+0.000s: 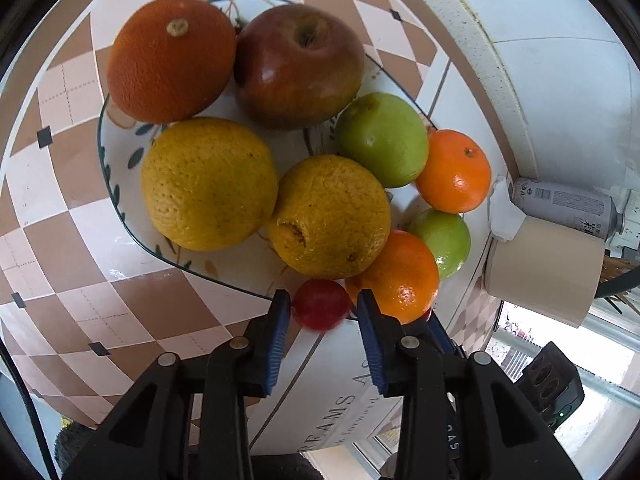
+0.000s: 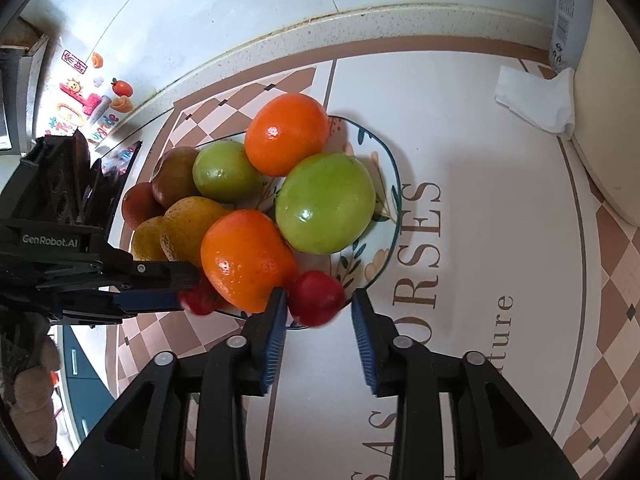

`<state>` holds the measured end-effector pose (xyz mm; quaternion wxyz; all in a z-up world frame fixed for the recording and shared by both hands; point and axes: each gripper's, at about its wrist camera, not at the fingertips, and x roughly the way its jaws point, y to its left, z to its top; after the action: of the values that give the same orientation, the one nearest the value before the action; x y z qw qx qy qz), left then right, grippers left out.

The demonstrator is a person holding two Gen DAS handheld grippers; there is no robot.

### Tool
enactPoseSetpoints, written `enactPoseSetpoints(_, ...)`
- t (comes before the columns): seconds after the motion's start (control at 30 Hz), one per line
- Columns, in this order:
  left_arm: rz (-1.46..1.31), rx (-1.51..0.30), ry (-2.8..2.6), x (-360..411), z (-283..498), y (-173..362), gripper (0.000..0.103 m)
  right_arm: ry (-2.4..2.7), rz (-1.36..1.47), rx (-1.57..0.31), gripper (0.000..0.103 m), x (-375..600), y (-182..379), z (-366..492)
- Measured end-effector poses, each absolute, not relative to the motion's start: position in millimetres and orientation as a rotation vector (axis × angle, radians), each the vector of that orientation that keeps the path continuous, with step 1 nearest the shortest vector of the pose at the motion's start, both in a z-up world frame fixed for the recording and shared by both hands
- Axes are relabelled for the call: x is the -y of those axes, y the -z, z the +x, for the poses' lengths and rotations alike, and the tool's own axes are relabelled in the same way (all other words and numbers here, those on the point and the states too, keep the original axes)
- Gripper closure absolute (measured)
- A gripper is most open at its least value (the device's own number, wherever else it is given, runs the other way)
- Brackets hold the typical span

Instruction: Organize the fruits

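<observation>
Inspecting the plate (image 1: 120,200), we are finding oranges, apples and green fruit already piled on it. Our left gripper (image 1: 323,308) is standing released around one small red fruit (image 1: 320,304) at the rim; our right gripper (image 2: 319,307) is likewise released around another red fruit (image 2: 316,298). We are judging little left.
</observation>
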<state>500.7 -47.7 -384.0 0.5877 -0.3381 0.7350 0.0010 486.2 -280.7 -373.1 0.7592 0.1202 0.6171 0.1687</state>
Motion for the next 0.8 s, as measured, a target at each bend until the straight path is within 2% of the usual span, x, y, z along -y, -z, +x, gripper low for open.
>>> enactPoseSetpoints(0.07,-0.795,-1.72,-0.012,46,498,385,0.063,-0.372,0.272,-1.351,0.05,285,373,488)
enactPoseSetpoints(0.2,-0.756,-1.725,-0.023,48,497,383,0.061,-0.368,0.276,-1.348,0.046,294,368,487)
enactPoseSetpoints(0.27,-0.671,-1.72,-0.03,54,496,376,0.061,-0.348,0.27,-1.352,0.032,298,362,486)
enactPoseSetpoints(0.37,-0.463,-1.684,-0.051,70,497,358,0.061,-0.312,0.261,-1.364,0.02,303,355,484)
enactPoseSetpoints(0.43,-0.307,-1.649,-0.072,79,494,345,0.053,-0.294,0.232,-1.368,0.018,302,349,480)
enactPoseSetpoints(0.5,-0.204,-1.613,-0.089,85,491,336,0.03,-0.278,0.2,-1.37,0.011,300,343,477)
enactPoseSetpoints(0.53,-0.159,-1.595,-0.098,87,489,332,0.026,-0.268,0.184,-1.367,0.009,298,339,474)
enactPoseSetpoints(0.6,-0.063,-1.565,-0.116,89,484,326,0.012,-0.248,0.153,-1.353,0.009,294,329,470)
enactPoseSetpoints(0.67,-0.009,-1.538,-0.131,90,478,320,0.01,-0.23,0.139,-1.336,0.005,293,321,465)
enactPoseSetpoints(0.8,0.04,-1.48,-0.143,83,463,307,0.005,-0.179,0.122,-1.308,0.004,291,306,455)
